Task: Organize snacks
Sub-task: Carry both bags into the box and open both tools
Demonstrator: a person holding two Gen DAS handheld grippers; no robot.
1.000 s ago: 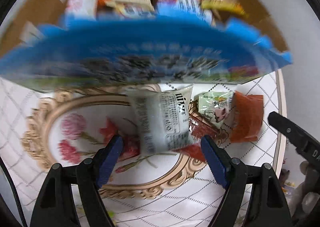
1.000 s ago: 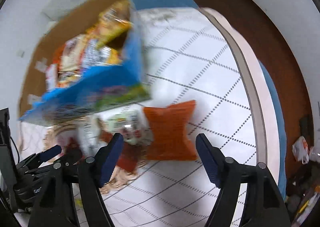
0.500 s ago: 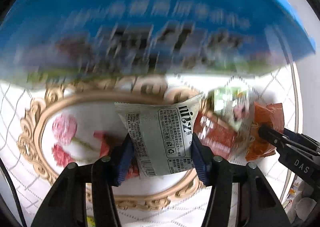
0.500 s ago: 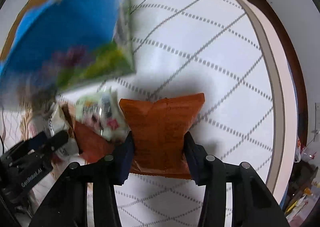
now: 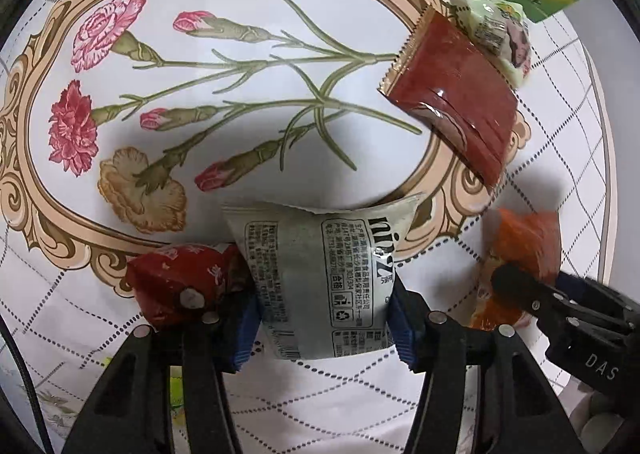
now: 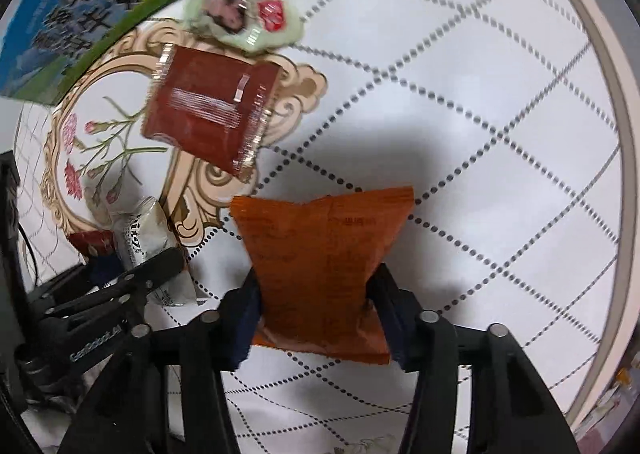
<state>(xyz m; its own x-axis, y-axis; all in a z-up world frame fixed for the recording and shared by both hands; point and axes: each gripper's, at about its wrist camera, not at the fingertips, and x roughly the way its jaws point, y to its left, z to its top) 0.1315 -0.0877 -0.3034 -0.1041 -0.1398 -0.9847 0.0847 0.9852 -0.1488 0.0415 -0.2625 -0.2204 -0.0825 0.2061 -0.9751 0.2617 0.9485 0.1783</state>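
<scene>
- The counter (image 5: 560, 101), under a white cloth printed with a gold flower frame (image 5: 36, 157), carries everything; a blue-and-green box (image 6: 68, 13) lies along the frame's far edge.
- A dark red packet (image 5: 460, 101) rests on the frame's right rim, with a pale green packet (image 5: 500, 29) touching its far end.
- The left hand-held gripper (image 5: 324, 322) has its jaws pressed on the sides of a grey packet (image 5: 316, 278) at the frame's near rim. A red packet (image 5: 176, 278) is wedged against one finger and might drag along.
- The right hand-held gripper (image 6: 316, 318), right of the frame, pinches an orange packet (image 6: 320, 262) at its waist. The jaws have just eased slightly; the puffy bag could slip out.
</scene>
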